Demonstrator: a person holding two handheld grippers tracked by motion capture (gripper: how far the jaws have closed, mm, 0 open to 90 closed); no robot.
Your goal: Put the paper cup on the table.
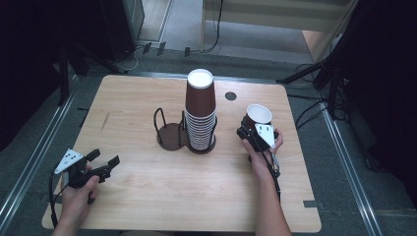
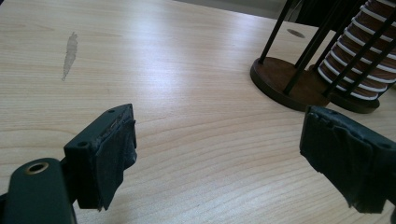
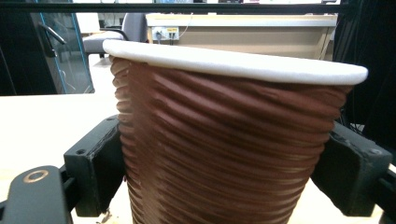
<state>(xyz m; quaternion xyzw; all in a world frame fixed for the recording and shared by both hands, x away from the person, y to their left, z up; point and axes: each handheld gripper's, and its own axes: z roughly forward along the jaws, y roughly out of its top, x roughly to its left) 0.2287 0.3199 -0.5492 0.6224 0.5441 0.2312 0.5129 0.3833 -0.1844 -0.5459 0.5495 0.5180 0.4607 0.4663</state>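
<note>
A single brown ribbed paper cup (image 1: 257,116) (image 3: 224,93) with a white rim stands upright at the table's right side, and my right gripper (image 1: 248,130) (image 3: 225,140) is shut on its lower wall, a pad pressing on each side. A tall stack of the same cups (image 1: 200,110) (image 2: 364,60) fills the right bay of a dark wire cup holder (image 1: 169,133) (image 2: 280,79) at the table's middle; the holder's left bay holds nothing. My left gripper (image 1: 104,157) (image 2: 219,130) hovers low at the front left, open, with bare wood between its jaws.
The light wooden table (image 1: 147,196) has a small round dark hole (image 1: 230,96) behind the cup stack and a faint grey smear (image 2: 70,53) at its left. Dark stands and cables surround the table on the floor.
</note>
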